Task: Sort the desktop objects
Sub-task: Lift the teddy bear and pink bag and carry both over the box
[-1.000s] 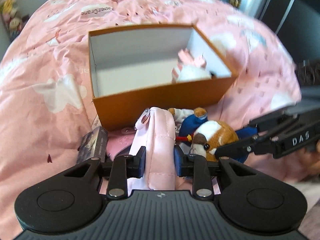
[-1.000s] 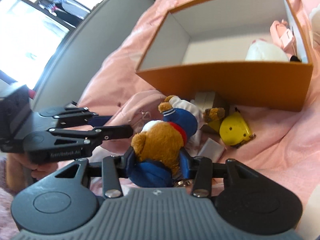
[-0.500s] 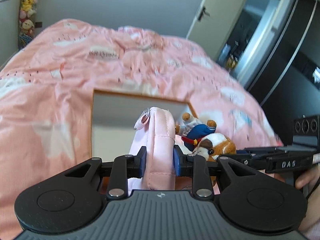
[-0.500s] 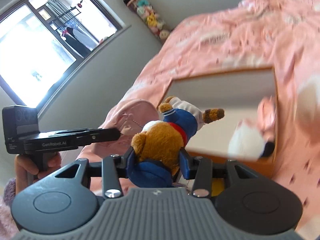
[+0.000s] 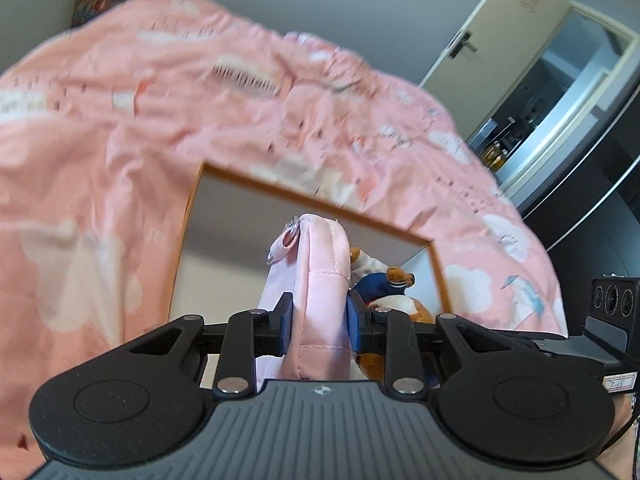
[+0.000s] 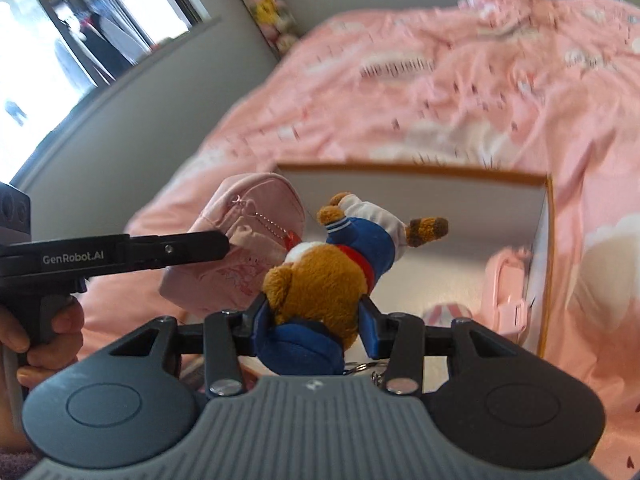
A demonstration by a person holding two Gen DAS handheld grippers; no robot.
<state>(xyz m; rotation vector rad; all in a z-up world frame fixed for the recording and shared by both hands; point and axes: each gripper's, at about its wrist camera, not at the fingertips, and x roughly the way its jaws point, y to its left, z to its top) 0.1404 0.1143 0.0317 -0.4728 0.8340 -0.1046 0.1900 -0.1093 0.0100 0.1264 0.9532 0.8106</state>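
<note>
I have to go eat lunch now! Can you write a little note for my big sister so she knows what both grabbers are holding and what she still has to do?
Left gripper: shut on the pink pouch, held up over the orange box.
Right gripper: shut on the plush bear keychain, head toward the camera, also over the box.
Box: sits open on the pink bedspread. A pink item and a white-and-pink plush already lie by its right wall.
Done: both things are lifted.
Left: lower each into the box and let go, probably one at a time so the grippers don't bump.
</note>
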